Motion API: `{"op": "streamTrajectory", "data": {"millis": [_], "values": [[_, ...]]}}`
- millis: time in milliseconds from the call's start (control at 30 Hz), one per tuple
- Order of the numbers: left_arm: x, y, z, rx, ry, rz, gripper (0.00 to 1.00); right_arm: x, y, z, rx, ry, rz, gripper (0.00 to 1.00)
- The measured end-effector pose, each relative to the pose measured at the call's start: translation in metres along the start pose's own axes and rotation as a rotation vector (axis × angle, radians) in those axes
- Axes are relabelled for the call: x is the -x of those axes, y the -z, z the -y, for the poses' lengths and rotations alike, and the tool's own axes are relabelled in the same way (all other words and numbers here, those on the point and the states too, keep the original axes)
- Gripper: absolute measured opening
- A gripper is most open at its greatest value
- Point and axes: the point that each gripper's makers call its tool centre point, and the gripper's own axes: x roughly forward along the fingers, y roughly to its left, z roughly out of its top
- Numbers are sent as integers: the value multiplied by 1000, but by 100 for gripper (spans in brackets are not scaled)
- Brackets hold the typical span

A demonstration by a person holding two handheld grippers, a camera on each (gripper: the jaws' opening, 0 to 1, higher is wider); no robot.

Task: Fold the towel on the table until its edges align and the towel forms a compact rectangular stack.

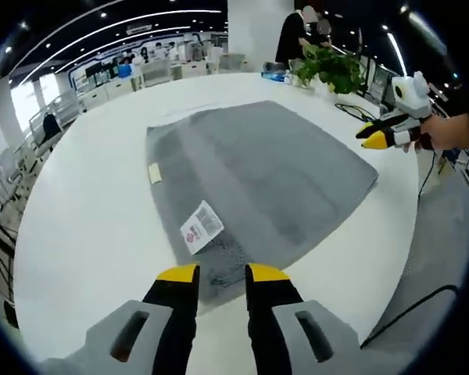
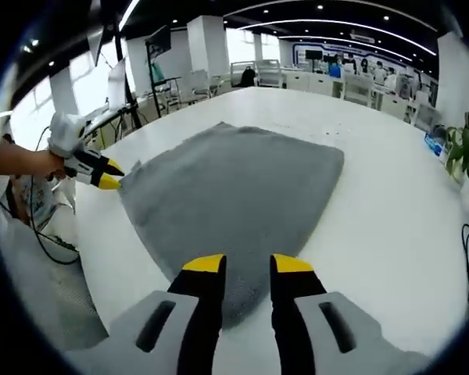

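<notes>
Bright ceiling strip lights — sharp centre, fisheye-bent edges, faint shadows.

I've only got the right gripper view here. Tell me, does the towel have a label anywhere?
Observer: Yes. In the left gripper view a white label with red print lies on the towel, just ahead of the left gripper.
Operator: Are that gripper's fingers open?
Observer: Open, and the towel's near corner lies between them.
Operator: Anything else on the towel?
Observer: A small pale tag sits at its edge, farther from the gripper than the label.
</notes>
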Motion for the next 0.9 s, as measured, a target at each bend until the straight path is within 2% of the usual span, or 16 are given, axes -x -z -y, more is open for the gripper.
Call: {"op": "streamTrajectory", "data": {"millis": [200,300,467,533,667,733,800,900], "values": [[-9,9,1,-26,14,-56,24,-5,16,-14,4,-21,-36,21],[-11,11,0,-32,19,-60,24,-5,25,-16,-8,-22,-53,22],[-15,10,-5,31,37,-69,23,-5,42,-16,-38,-36,-94,23],[-15,10,-5,11,40,-74,23,-4,46,-14,-23,-30,-96,20],[-14,11,2,-27,39,-110,19,-4,49,-12,62,-3,-117,14],[-14,12,11,-62,68,-114,12,-4,49,-12,71,4,-123,11],[-14,12,14,-89,61,-121,9,-3,52,-11,79,14,-142,2],[-13,14,18,-94,73,-122,7,0,55,-10,84,8,-149,1]]}}
